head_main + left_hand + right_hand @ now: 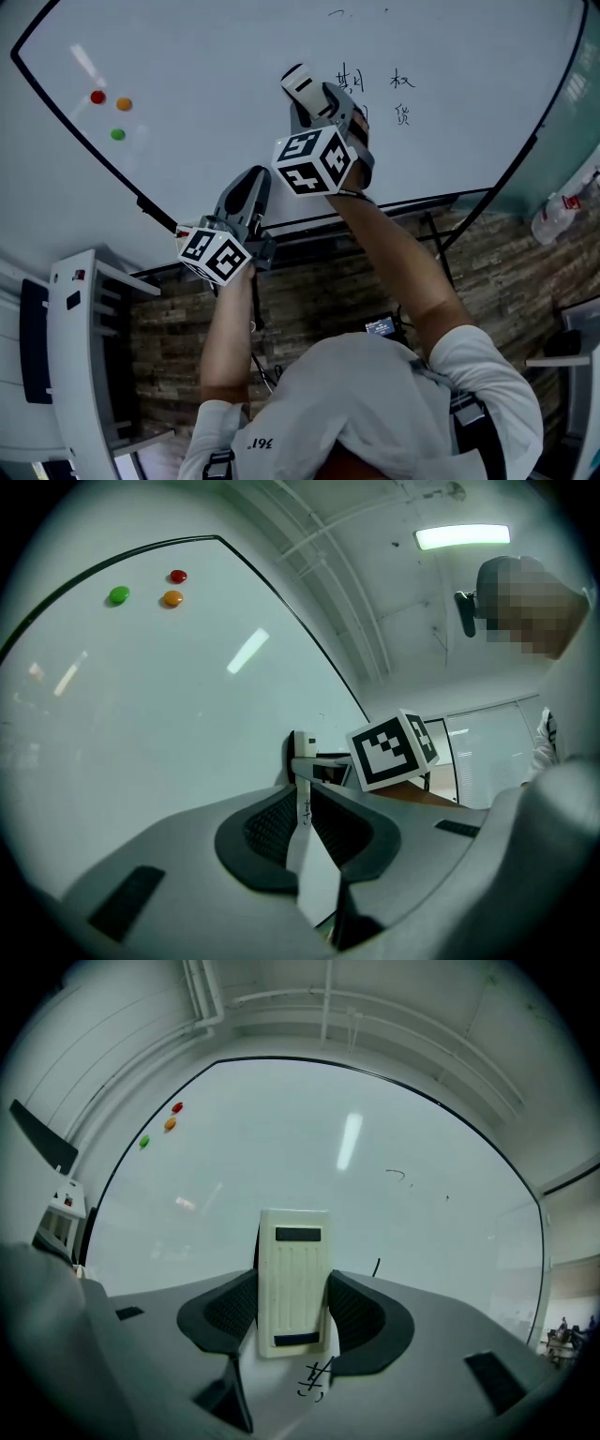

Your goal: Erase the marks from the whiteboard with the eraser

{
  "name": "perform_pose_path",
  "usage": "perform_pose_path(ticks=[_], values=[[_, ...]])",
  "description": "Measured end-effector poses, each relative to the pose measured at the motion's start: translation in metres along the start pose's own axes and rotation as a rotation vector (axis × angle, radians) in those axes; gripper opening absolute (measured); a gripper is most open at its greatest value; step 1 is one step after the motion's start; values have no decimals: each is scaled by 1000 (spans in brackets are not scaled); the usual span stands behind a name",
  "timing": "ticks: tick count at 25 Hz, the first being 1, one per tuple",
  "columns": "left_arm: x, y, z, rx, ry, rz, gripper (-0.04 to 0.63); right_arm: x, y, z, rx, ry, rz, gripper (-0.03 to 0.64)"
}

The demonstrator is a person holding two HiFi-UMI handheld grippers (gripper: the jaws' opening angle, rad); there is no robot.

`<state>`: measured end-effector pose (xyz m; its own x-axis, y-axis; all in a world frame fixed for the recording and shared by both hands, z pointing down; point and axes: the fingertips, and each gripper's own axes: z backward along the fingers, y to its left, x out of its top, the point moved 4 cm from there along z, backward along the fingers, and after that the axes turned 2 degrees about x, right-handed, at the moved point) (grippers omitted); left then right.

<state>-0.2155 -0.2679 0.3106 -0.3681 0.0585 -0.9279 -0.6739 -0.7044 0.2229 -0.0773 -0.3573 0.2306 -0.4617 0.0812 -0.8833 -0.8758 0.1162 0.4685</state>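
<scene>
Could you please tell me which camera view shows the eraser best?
The right gripper view: the eraser faces it squarely, clamped in the right tongs. The head view catches only its tip beyond those tongs; the left gripper view shows it small and edge-on.

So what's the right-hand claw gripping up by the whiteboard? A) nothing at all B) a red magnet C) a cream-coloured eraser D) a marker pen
C: in the right gripper view, the right gripper has its jaws closed on either side of the cream eraser, in front of the whiteboard.
</scene>
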Motion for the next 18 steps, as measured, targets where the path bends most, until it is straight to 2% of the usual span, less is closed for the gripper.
perform_pose_path(ticks=[7,13,18], values=[[-9,-10,-14,-32,12,2,38,-5,-16,2,-1,9,-36,252],[-13,-20,-26,-25,18,13,38,-15,-38,5,-14,18,-62,252],[-18,-28,-36,-59,13,7,38,-20,-54,7,-22,26,-74,252]])
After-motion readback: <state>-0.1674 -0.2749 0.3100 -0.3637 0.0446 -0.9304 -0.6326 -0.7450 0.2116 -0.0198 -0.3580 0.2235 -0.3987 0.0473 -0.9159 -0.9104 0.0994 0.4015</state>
